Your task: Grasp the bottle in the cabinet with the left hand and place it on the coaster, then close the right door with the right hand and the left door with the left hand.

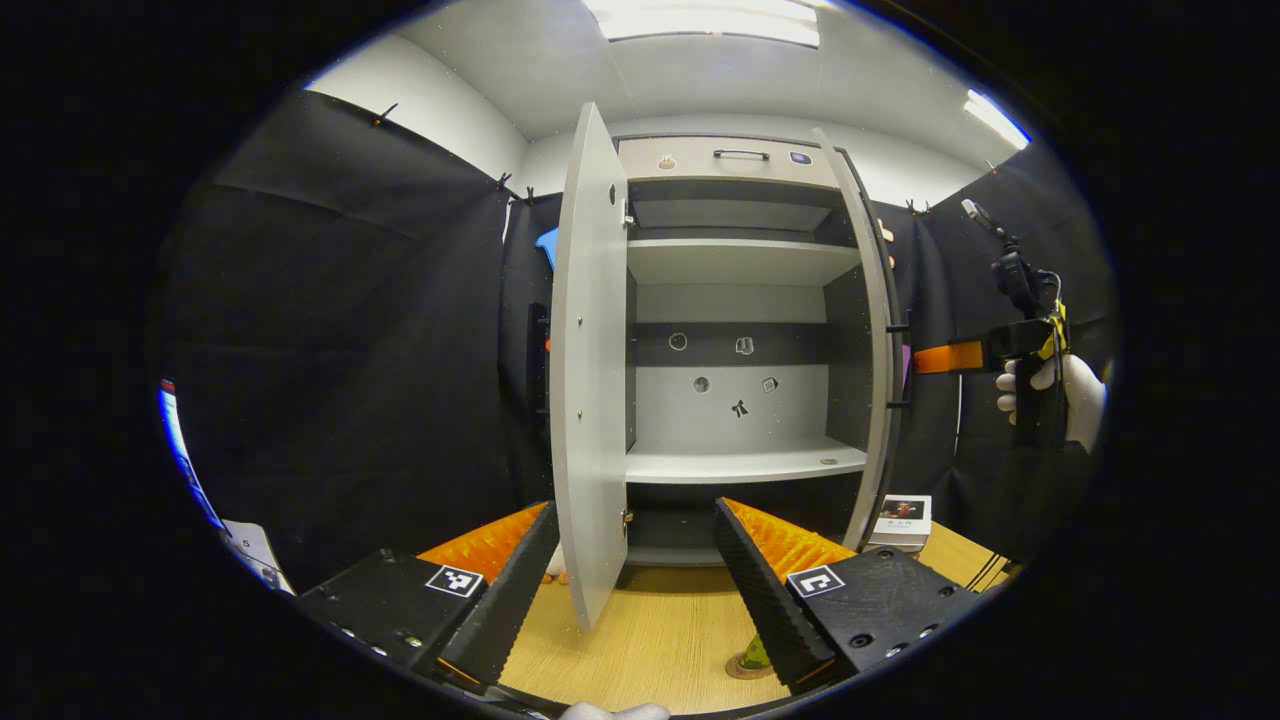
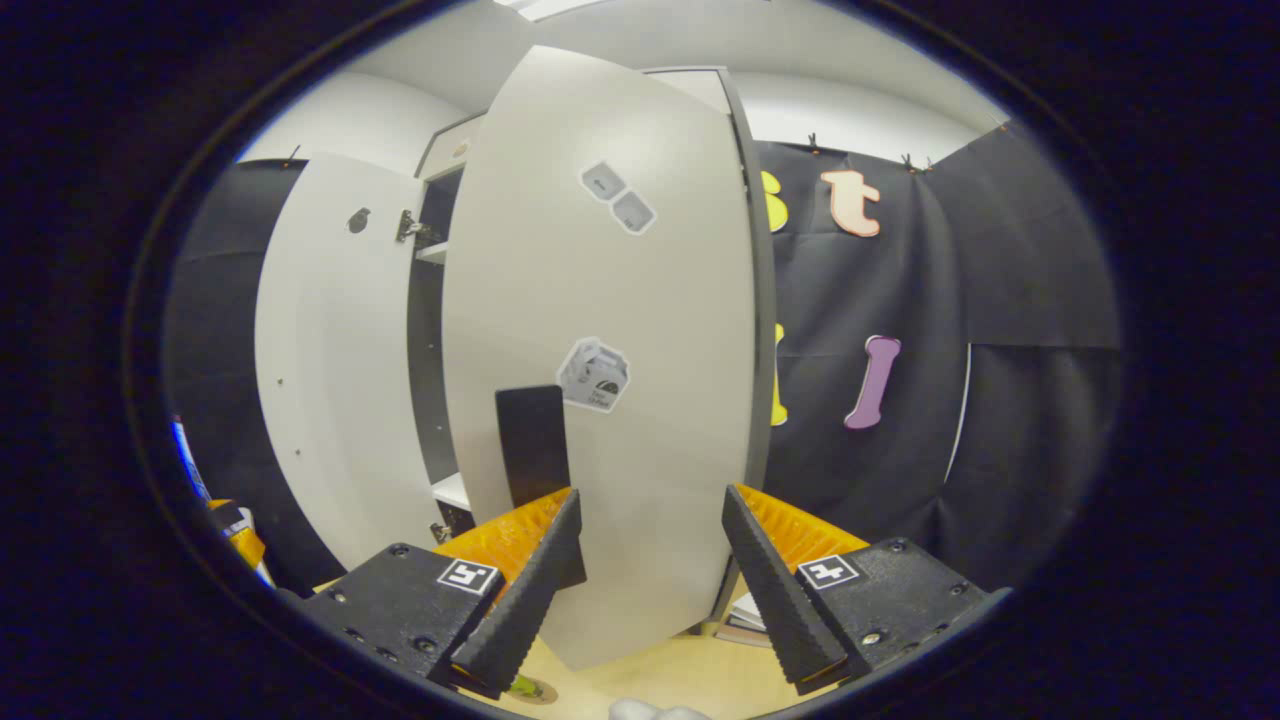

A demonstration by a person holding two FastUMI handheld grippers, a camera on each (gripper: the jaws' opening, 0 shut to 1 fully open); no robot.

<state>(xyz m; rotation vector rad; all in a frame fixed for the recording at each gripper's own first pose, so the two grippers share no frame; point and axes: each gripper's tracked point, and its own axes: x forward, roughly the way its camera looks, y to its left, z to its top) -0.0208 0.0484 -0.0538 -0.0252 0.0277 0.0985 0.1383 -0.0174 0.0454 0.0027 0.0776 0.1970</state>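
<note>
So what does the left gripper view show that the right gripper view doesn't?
Left gripper view: the cabinet's bare shelves, a book by its foot, and the other hand-held gripper held by a gloved hand. Right gripper view: the outer face of the right door, with its stickers and dark handle. Both: the open left door, the wooden tabletop, and each camera's own open fingers.

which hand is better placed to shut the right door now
Right. Its tongs are open and face the right door close up. The left tongs, also open, sit by the left door, facing the cabinet shelves.
</note>
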